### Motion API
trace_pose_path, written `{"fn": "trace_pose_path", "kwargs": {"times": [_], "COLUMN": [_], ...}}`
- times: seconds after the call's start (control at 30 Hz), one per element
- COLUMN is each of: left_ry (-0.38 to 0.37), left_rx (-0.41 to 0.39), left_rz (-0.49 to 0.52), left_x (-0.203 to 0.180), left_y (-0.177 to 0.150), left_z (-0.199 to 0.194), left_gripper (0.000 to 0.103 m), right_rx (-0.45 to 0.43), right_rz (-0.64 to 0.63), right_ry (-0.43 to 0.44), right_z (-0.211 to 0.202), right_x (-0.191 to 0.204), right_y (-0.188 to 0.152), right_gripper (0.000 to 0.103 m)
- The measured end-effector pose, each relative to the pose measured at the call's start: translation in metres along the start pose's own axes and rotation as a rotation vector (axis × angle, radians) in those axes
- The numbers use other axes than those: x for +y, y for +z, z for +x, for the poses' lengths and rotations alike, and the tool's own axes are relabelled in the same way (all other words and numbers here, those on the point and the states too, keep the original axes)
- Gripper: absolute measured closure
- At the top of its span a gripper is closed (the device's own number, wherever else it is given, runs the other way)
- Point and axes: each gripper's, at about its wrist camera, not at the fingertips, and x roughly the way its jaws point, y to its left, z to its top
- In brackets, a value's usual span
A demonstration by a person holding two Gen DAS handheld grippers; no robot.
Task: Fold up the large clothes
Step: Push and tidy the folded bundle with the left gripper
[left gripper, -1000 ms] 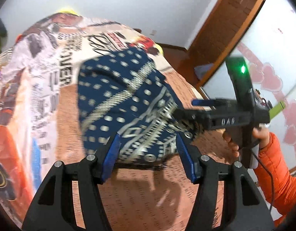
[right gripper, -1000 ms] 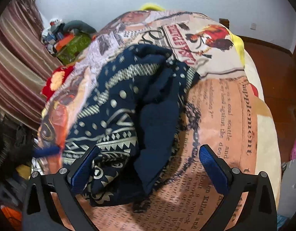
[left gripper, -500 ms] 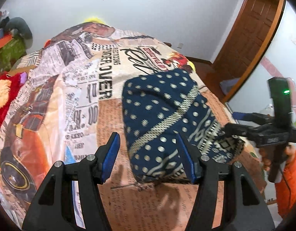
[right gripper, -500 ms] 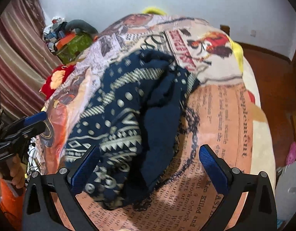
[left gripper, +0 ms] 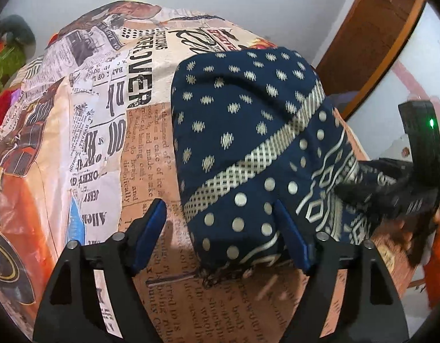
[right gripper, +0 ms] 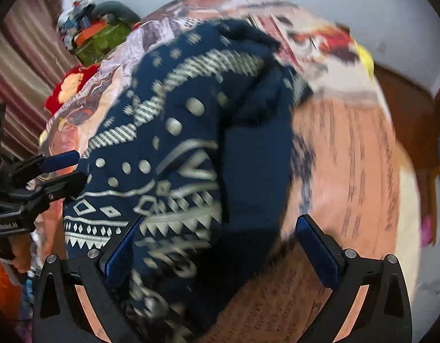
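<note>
Newspaper-print bedding (left gripper: 111, 131) covers the bed where the navy patterned garment (left gripper: 248, 148) lies bunched; the left wrist view shows its dotted top and a wooden door (left gripper: 371, 37), while the right wrist view, blurred, shows its plain dark inner fold, striped curtains (right gripper: 22, 65) and a red cushion (right gripper: 71, 85). The left claw (left gripper: 220, 237) has just been opening, jaws apart with the garment's near corner between them, unpinched. The right claw (right gripper: 220, 245) stands spread wide astride the garment's edge, clamping nothing.

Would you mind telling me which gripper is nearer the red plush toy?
Left. The left gripper sits at the sweater's side facing the red plush toy; the right gripper is farther.
</note>
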Motion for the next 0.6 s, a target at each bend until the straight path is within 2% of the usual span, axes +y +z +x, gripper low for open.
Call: {"fn": "trace_pose_path", "kwargs": {"times": [0.13,0.27,0.43,0.6], "left_ry": [-0.007,0.026,0.006,-0.070], "left_rx": [0.021,-0.004,-0.038,0.019], "left_rz": [0.039,0.036,-0.062,-0.151], "left_x": [0.003,0.008,0.029,0.046], "left_y": [-0.008,-0.003,0.025,0.048], "left_z": [-0.007,-0.022,-0.026,0.001], "left_gripper": [0.019,0.020,0.020,0.020], "right_rx": [0.006,-0.023,-0.097,-0.100], "right_rz": [0.050,0.020,-0.032,-0.024], "right_ry": [0.024,-0.003,-0.005,-0.028], "right_z": [-0.012,-0.027,-0.041,-0.021], "right_x": [-0.018,-0.011,0.008,0.012], "right_y": [-0.006,-0.004,0.016,0.042], "right_gripper": [0.000,0.000,0.000,0.000]}}
